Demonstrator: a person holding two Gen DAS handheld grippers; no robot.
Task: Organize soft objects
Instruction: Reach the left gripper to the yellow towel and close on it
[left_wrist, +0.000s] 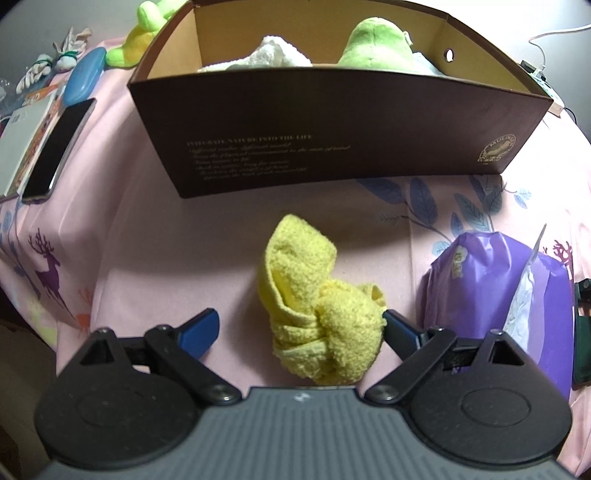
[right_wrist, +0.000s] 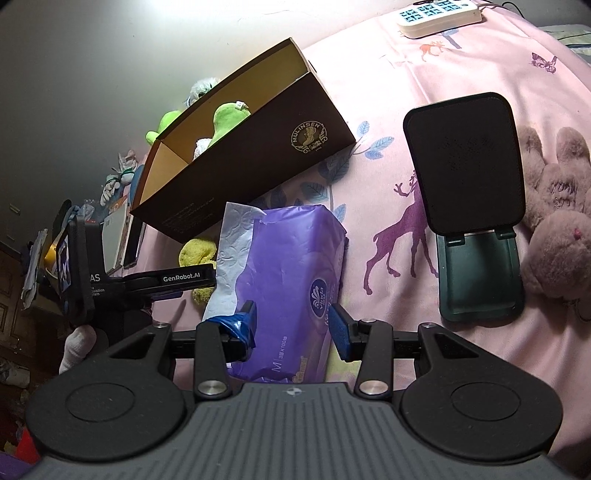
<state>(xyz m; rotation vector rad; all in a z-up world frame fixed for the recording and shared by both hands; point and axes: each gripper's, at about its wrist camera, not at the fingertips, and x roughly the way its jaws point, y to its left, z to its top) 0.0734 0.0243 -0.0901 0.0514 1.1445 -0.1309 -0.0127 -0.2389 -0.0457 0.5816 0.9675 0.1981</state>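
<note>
A knotted yellow towel (left_wrist: 317, 306) lies on the pink sheet (left_wrist: 166, 258) in front of the brown cardboard box (left_wrist: 332, 140). My left gripper (left_wrist: 299, 325) stands open wide around the towel's near end, and the right-hand fingertip (left_wrist: 393, 321) is just beside the cloth. Inside the box are a white towel (left_wrist: 269, 55) and a green plush (left_wrist: 376, 44). My right gripper (right_wrist: 293, 325) is open over the near end of a purple tissue pack (right_wrist: 295, 266); I cannot tell if it touches. From the right wrist, the yellow towel (right_wrist: 195, 254) shows behind the left gripper's finger (right_wrist: 184, 278).
A phone (left_wrist: 55, 147), a blue case (left_wrist: 83, 79) and a yellow-green plush (left_wrist: 136, 37) lie left of the box. Right of the tissue pack stands a black folding stand (right_wrist: 469, 166) with a pink plush rabbit (right_wrist: 561, 206) beyond it. A white power strip (right_wrist: 439, 14) lies far back.
</note>
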